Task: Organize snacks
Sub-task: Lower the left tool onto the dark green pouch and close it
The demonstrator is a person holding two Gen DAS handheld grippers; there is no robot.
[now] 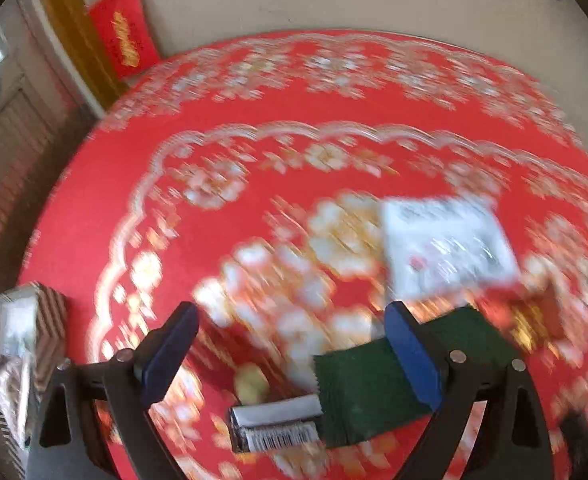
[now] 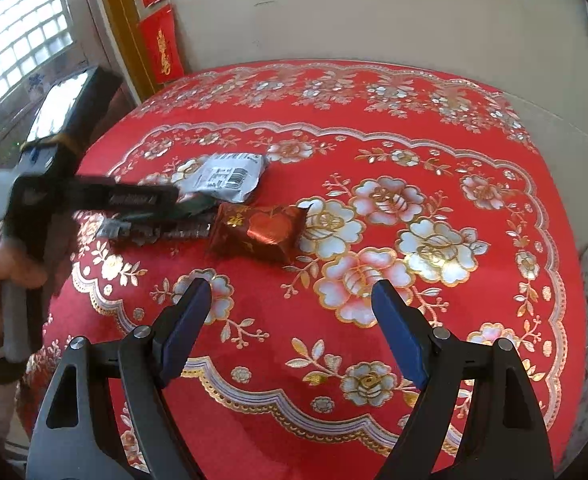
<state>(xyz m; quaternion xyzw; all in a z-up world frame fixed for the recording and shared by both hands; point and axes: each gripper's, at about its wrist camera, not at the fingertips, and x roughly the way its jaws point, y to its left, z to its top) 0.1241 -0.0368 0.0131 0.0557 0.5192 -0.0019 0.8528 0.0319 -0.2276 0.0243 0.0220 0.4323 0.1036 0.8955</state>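
Left gripper [image 1: 290, 344]: jaws wide, nothing between them; view motion-blurred. Green packet [image 1: 374, 384] on red floral tablecloth [image 1: 106, 208], partly beneath its right finger. Silver barcoded wrapper end [image 1: 276, 426] low between the fingers. White packet [image 1: 446, 248] ahead and right of the tips.

Right gripper [image 2: 290, 300]: jaws wide, empty. Dark red packet [image 2: 258, 232] ahead, slightly left. Grey barcoded packet [image 2: 230, 176] further ahead-left, near the left gripper.
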